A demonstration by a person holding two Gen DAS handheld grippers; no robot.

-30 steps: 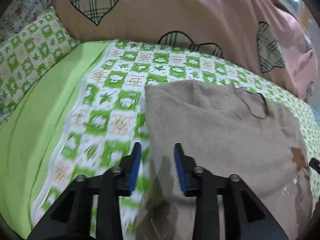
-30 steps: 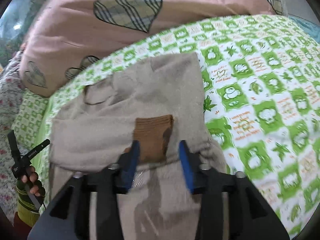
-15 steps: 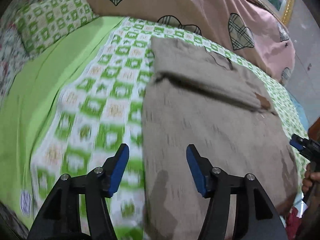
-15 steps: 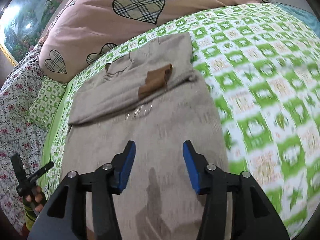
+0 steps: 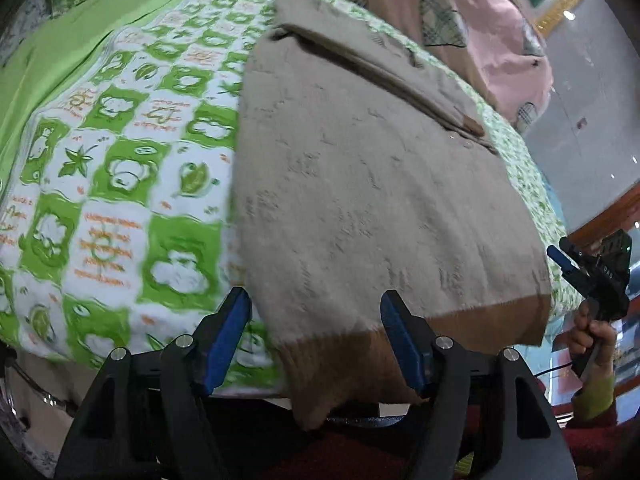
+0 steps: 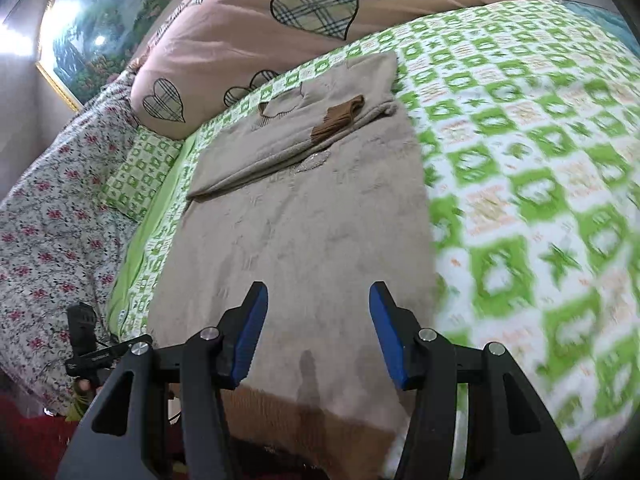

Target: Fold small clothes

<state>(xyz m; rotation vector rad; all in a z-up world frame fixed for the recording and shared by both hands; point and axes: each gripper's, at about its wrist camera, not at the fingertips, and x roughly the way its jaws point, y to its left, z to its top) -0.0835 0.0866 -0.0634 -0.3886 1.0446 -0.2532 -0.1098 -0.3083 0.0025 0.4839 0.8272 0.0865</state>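
Right now the sweater (image 5: 372, 184) is lying flat on the bedspread (image 5: 120, 152), its brown hem (image 5: 360, 356) hanging over the bed edge at six o'clock. Both grippers, left (image 5: 315, 340) having just been widening and right (image 6: 318, 334) slightly narrower, are hovering agape and empty; pinching one knit layer risks skewing the fold.

- Bed (image 6: 520, 128) under a green-and-white checked sheet (image 5: 120, 168), with a plain green strip (image 5: 60, 52) along one side.
- A beige sweater (image 6: 304, 232) lies flat on the sheet, sleeves folded across its upper part, one brown cuff (image 6: 338, 120) on top; its brown hem (image 5: 400, 352) hangs over the bed's near edge.
- A pink quilt (image 6: 248, 40) with plaid hearts is bunched at the far end, just beyond the sweater's neck.
- A checked pillow (image 6: 140, 172) and a floral cover (image 6: 52, 216) lie beside the green strip.
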